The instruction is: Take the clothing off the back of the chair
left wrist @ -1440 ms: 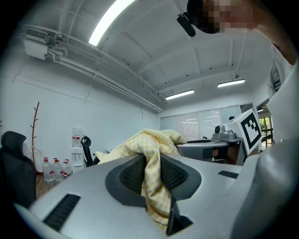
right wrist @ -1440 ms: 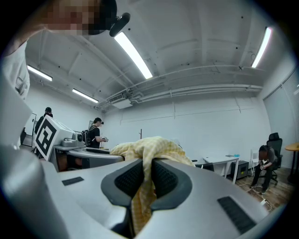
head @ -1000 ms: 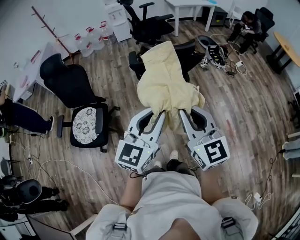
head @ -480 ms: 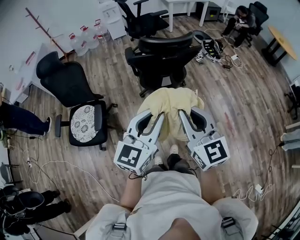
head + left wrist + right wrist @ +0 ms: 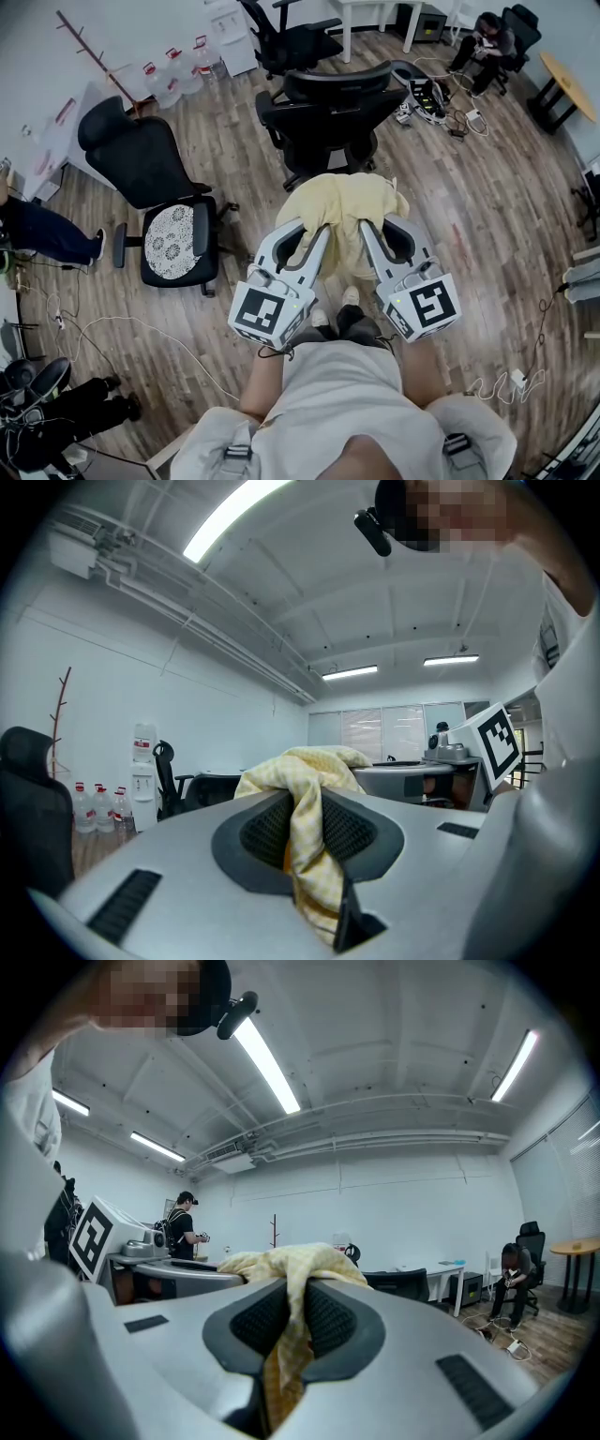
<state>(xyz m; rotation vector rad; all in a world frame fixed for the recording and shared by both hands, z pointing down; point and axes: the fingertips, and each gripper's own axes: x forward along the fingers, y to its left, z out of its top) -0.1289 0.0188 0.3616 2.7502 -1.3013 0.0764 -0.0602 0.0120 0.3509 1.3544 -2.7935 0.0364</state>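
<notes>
The clothing (image 5: 342,208) is a pale yellow checked garment, bunched up and hanging in the air between my two grippers. It hangs apart from the black office chair (image 5: 326,105), whose back is bare. My left gripper (image 5: 305,232) is shut on one fold of it, and the cloth (image 5: 302,789) runs down between the left pads (image 5: 267,832). My right gripper (image 5: 384,225) is shut on another fold of the garment (image 5: 286,1269), pinched between its pads (image 5: 330,1321). Both grippers point level, side by side, in front of the person's torso.
A second black chair (image 5: 141,164) with a patterned seat cushion (image 5: 172,242) stands at the left. Water bottles (image 5: 173,80) line the far wall. Cables (image 5: 112,328) trail over the wooden floor. A seated person (image 5: 489,37) is at the far right, near a round table (image 5: 562,89).
The garment, draped over the chair back and stretched toward me one second ago, has come off the chair. It now hangs bunched between the grippers, and the chair back shows bare.
</notes>
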